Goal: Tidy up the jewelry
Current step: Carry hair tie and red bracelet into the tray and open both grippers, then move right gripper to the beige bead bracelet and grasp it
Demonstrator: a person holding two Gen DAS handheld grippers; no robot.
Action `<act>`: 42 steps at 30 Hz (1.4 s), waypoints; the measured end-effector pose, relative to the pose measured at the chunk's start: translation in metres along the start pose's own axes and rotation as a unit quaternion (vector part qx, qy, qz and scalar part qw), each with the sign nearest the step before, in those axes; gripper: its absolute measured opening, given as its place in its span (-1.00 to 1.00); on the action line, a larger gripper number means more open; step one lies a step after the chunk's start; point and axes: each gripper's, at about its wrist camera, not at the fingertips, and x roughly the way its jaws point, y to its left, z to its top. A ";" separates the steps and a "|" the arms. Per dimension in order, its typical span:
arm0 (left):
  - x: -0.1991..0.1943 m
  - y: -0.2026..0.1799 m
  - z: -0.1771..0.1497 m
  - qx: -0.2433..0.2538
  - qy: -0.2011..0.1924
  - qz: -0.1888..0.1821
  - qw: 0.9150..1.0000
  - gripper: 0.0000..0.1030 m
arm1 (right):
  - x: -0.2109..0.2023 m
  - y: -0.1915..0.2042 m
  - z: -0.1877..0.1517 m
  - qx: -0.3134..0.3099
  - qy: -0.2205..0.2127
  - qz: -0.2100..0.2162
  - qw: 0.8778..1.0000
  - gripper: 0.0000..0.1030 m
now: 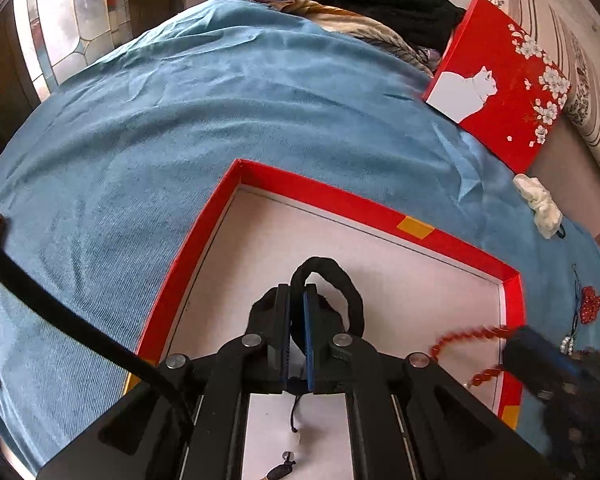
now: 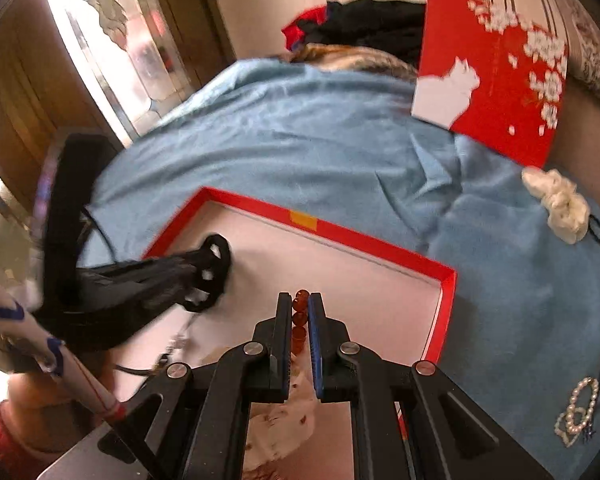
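Held over the red-walled box (image 1: 380,206), the left gripper (image 1: 298,300) is clamped on a black cord loop (image 1: 340,280), whose ends are seen hanging beneath the fingers above the white floor. Further right, the right gripper (image 2: 300,308) is closed narrowly on a string of red beads (image 2: 300,312), also above the box interior near its right wall. Blue cloth (image 1: 180,120) is spread under the box. Beyond it, a red lid with a white cat (image 1: 500,80) is propped up. On the cloth at the right, a white scrunchie (image 2: 556,204) and a pearl bracelet (image 2: 580,408) are lying.
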 end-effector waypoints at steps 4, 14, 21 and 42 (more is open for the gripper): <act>-0.002 -0.007 -0.001 0.013 -0.004 -0.002 1.000 -0.78 | 0.007 -0.016 -0.007 0.011 0.011 -0.011 1.000 -0.82; -0.050 -0.019 -0.013 0.016 -0.044 0.014 0.999 -0.34 | -0.045 -0.040 -0.018 0.008 -0.022 -0.031 0.999 -0.19; -0.104 -0.047 -0.065 0.014 -0.056 -0.010 0.998 -0.15 | -0.106 -0.098 -0.084 0.028 -0.033 -0.065 0.997 -0.10; -0.088 -0.224 -0.273 0.084 0.021 -0.069 0.994 0.03 | -0.177 -0.269 -0.214 0.211 -0.054 -0.108 0.970 -0.10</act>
